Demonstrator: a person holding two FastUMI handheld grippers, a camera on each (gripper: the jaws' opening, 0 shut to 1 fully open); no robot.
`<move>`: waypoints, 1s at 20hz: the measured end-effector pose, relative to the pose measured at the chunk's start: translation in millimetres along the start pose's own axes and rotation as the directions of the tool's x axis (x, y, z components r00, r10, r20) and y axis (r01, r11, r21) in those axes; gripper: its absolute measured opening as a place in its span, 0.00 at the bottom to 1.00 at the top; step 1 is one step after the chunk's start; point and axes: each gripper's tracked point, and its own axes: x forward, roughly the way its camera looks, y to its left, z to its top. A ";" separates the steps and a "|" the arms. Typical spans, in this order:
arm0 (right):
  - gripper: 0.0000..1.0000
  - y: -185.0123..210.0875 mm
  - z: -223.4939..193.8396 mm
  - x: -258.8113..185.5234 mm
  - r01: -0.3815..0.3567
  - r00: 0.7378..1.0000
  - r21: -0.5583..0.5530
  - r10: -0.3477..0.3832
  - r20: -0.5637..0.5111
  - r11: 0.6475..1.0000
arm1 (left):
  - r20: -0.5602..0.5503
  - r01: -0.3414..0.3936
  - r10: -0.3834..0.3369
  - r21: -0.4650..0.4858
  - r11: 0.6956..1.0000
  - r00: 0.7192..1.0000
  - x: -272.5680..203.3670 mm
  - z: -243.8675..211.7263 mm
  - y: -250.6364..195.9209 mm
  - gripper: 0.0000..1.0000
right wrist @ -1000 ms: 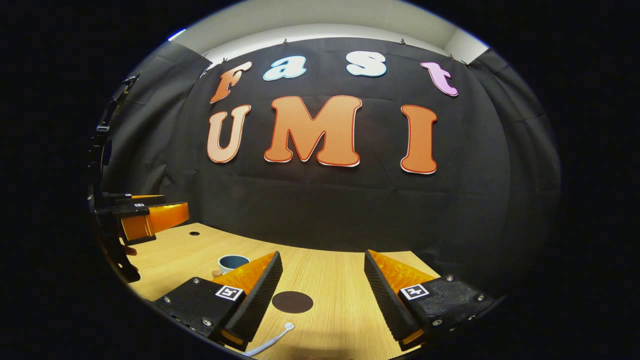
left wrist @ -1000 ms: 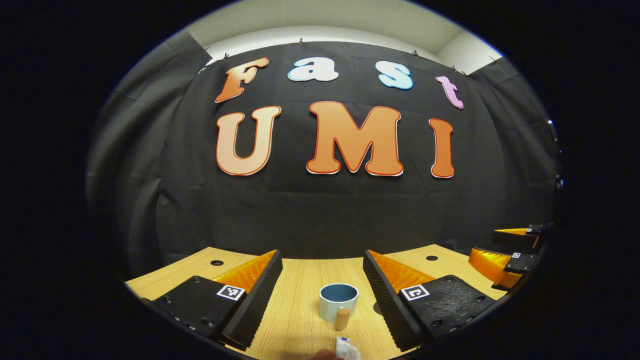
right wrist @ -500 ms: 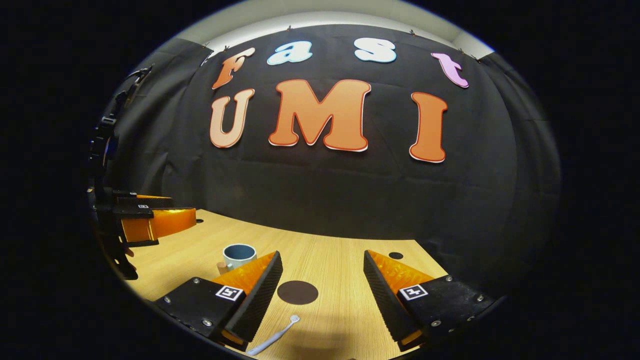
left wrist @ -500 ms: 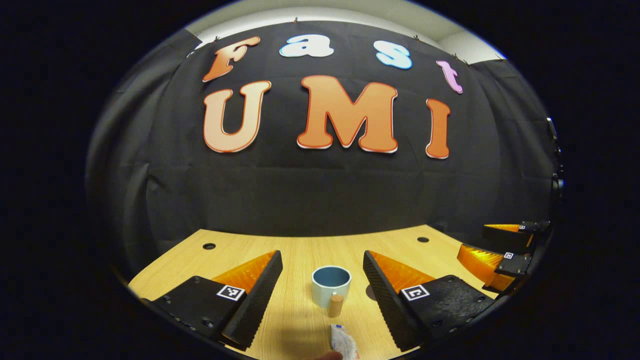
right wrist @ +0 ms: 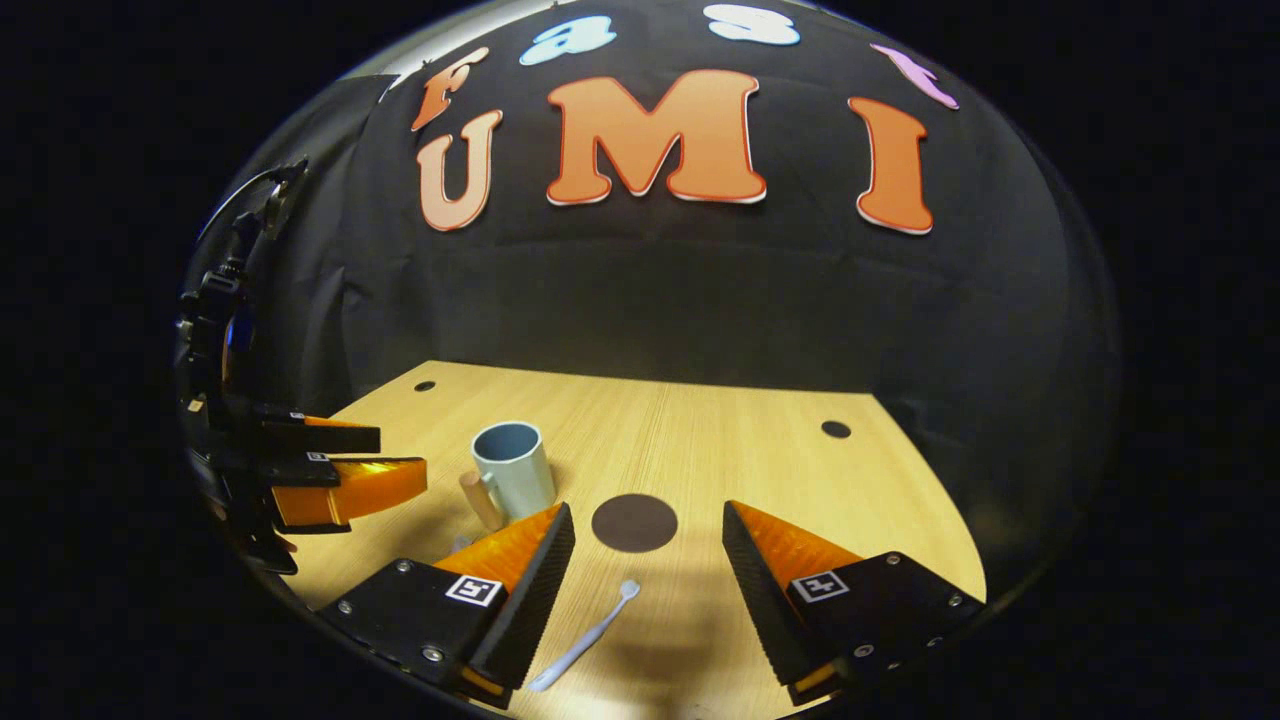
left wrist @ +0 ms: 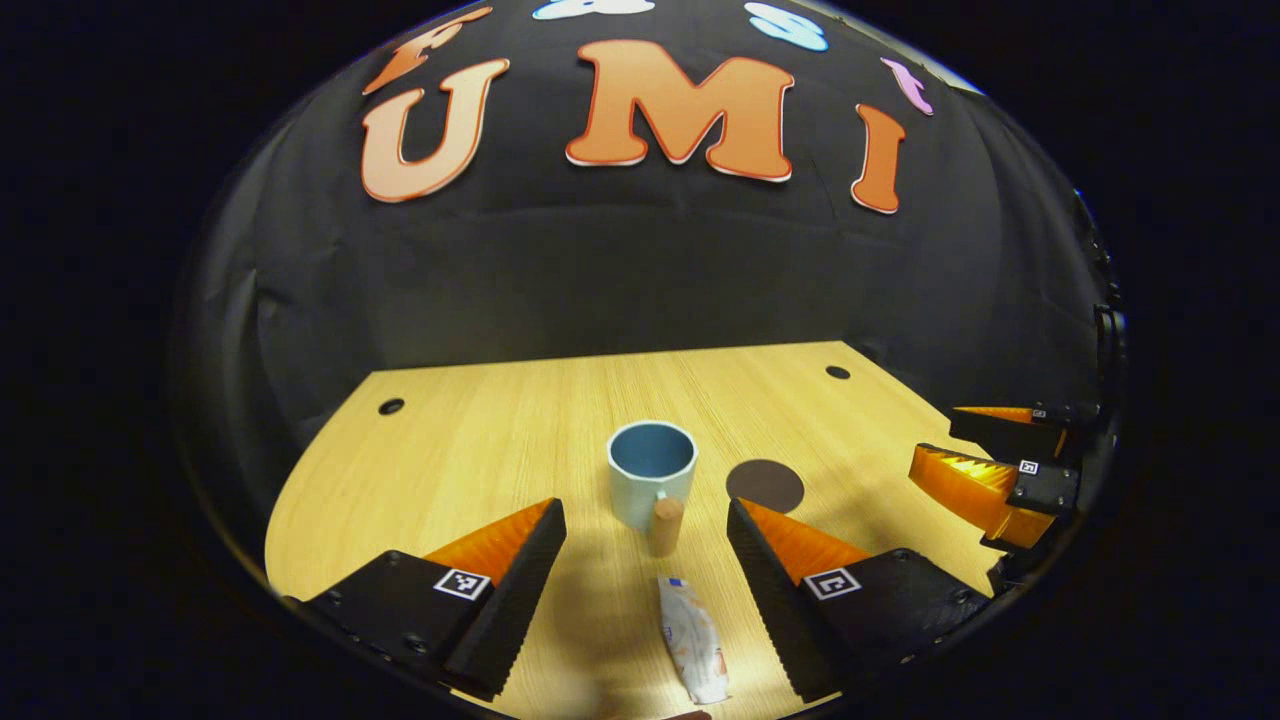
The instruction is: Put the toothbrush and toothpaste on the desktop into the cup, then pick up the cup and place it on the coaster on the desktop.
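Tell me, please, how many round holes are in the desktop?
2: one hole near the far-left corner, another hole near the far-right corner. More may be hidden nearer the tools.

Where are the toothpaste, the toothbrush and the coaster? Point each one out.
toothpaste (left wrist: 692, 638), left gripper view, middle of the tube.
toothbrush (right wrist: 585, 650), right gripper view, middle of the handle.
coaster (right wrist: 634, 523), right gripper view, centre of the dark disc.

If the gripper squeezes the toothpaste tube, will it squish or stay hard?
Probably squish a bit: the toothpaste tube lies flat and looks crinkled, so it seems soft. It likely won't roll, since its end looks flattened. It may sag if lifted by one end.
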 end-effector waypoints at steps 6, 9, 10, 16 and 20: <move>0.80 3.3 -38.5 9.3 -0.031 0.990 0.036 0.036 -0.138 0.999 | -0.265 0.073 -0.104 -0.124 0.990 0.959 9.1 -31.6 -20.6 0.96; 0.81 8.6 -52.9 14.8 -0.047 0.977 0.047 0.055 -0.208 0.998 | -0.400 0.069 -0.122 -0.145 0.987 0.908 4.2 -39.8 -15.3 0.92; 0.80 9.5 -59.9 15.9 -0.051 0.971 0.039 0.059 -0.232 0.998 | -0.431 0.063 -0.124 -0.154 0.986 0.894 2.4 -38.6 -13.5 0.92; 0.80 19.6 -86.7 21.2 -0.086 0.934 0.041 0.095 -0.344 0.995 | -0.536 0.021 -0.106 -0.163 0.986 0.838 -3.1 -28.2 -9.3 0.91; 0.72 29.1 -112.7 31.8 -0.099 0.898 0.071 0.120 -0.423 0.993 | -0.587 -0.001 -0.079 -0.135 0.991 0.806 -1.3 -27.3 -8.4 0.81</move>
